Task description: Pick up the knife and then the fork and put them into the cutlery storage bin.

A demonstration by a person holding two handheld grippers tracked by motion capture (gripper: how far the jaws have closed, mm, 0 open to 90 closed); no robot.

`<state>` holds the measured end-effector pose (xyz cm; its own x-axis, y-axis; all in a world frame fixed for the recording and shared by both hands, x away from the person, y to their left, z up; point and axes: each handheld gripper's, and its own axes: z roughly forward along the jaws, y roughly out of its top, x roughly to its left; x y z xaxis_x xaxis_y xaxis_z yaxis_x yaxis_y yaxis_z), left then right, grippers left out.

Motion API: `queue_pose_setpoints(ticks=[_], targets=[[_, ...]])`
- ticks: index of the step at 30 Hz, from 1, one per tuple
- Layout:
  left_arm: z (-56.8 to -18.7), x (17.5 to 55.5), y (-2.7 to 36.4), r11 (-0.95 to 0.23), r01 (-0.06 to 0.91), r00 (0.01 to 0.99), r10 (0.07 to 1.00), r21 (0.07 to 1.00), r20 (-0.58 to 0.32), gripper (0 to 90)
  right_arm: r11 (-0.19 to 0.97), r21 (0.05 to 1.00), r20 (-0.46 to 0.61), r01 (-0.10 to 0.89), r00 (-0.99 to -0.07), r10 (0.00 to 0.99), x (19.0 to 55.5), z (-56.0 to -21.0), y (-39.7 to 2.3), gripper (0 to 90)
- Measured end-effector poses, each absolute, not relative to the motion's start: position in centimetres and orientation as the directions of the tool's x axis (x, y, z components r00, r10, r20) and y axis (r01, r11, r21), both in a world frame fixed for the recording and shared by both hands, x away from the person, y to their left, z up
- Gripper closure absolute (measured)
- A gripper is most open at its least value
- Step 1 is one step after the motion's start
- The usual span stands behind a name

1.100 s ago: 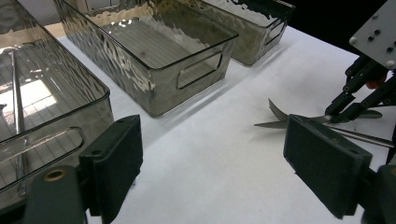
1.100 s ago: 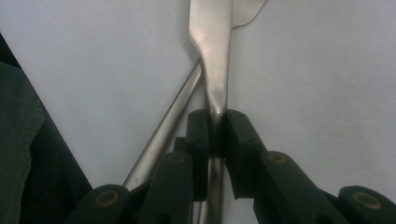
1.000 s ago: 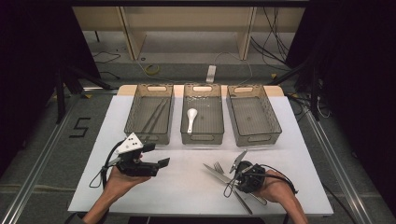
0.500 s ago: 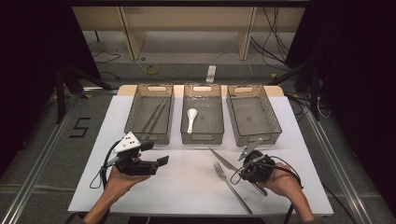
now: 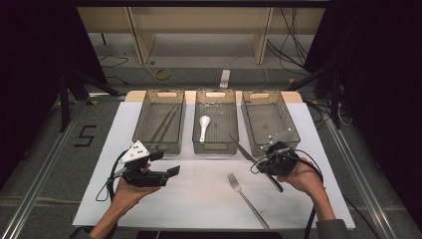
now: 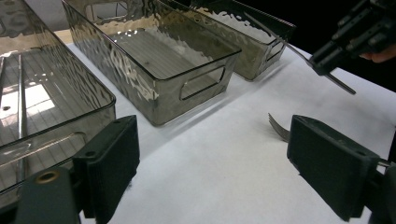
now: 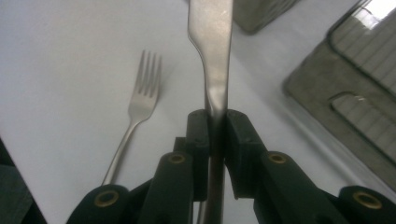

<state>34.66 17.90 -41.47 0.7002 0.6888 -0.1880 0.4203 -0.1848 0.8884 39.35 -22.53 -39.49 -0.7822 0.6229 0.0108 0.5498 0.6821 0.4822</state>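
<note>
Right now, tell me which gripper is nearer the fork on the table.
Right. The right gripper, shut on the knife, hangs just up-right of the fork; the left gripper sits open farther left.

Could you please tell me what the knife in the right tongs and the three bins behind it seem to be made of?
The slim silver table knife looks like polished steel: bright grey sheen with soft reflections. The smoky see-through rectangular bins look like rippled tinted plastic: their floors show through glossy walls.
</note>
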Motion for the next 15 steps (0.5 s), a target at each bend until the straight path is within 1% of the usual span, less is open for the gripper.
queue_pose_setpoints(ticks=[7, 13, 15], targets=[[-41.4, 34.6, 17.9, -0.179, 0.418, 0.699, 0.69, 0.891, -0.19, 16.5, 0.638, 0.517, 0.019, 0.571, -0.753, 0.658, 41.2, -38.3, -23.2, 81.1], [-41.4, 34.6, 17.9, -0.191, 0.415, 0.704, 0.687, 0.889, -0.181, 16.6, 0.64, 0.503, 0.015, 0.581, -0.746, 0.665, 42.6, -37.7, -22.8, 81.1], [-41.4, 34.6, 17.9, -0.174, 0.418, 0.701, 0.686, 0.892, -0.195, 16.6, 0.635, 0.51, 0.019, 0.58, -0.746, 0.666, 43.2, -37.4, -22.9, 81.1]])
